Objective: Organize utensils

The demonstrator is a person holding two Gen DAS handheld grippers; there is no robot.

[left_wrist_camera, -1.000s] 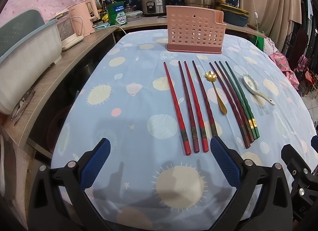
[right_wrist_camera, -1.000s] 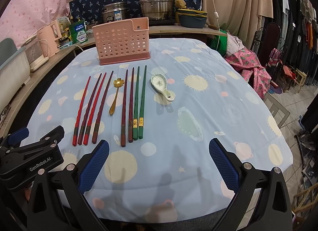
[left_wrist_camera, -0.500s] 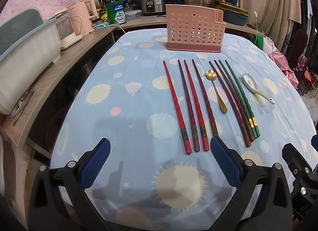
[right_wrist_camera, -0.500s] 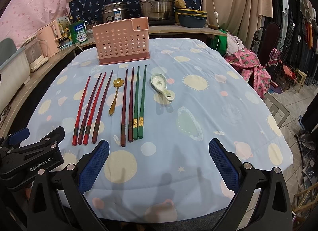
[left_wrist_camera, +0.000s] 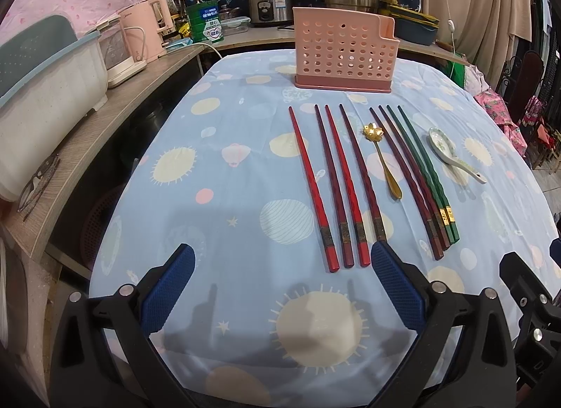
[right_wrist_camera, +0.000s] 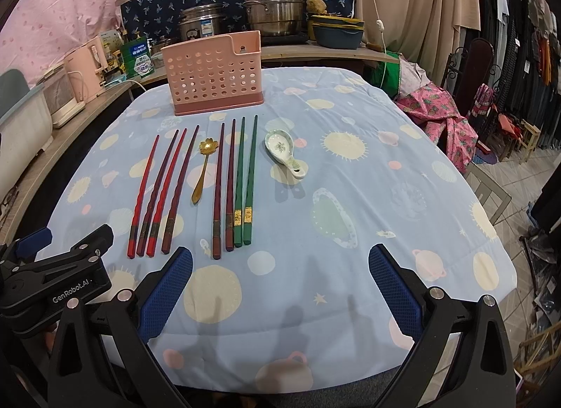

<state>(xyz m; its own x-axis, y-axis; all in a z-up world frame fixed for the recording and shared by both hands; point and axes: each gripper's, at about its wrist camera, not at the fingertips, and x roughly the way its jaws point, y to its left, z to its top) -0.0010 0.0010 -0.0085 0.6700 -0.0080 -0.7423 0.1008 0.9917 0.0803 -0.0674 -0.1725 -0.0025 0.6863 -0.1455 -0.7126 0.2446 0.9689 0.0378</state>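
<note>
On the blue patterned tablecloth (right_wrist_camera: 368,197) nothing has yet gone into the pink perforated utensil holder (right_wrist_camera: 215,75), which stands upright at the far side of the table; as far as we can see through its holes it holds nothing, so we judge the whole job lies ahead of us.

Every utensil lies flat in a row in front of the holder, well apart from it. We count eight chopsticks in all: a left group of four (left_wrist_camera: 336,183), two bright red alternating with two dark maroon, and a right group of four (right_wrist_camera: 236,180), two dark maroon and two green with gold bands. Between the groups lies one gold flower-shaped spoon (left_wrist_camera: 382,159). To the right of the green pair lies one white ceramic soup spoon (right_wrist_camera: 284,153) with a floral print. That makes ten pieces to move, and one holder.

Our left gripper (left_wrist_camera: 280,289) hovers near the thick ends of the left group, jaws spread wide and holding nothing. Our right gripper (right_wrist_camera: 280,289) sits at the near edge, likewise wide apart and empty, the thick ends of the right group just ahead of its left finger.
</note>
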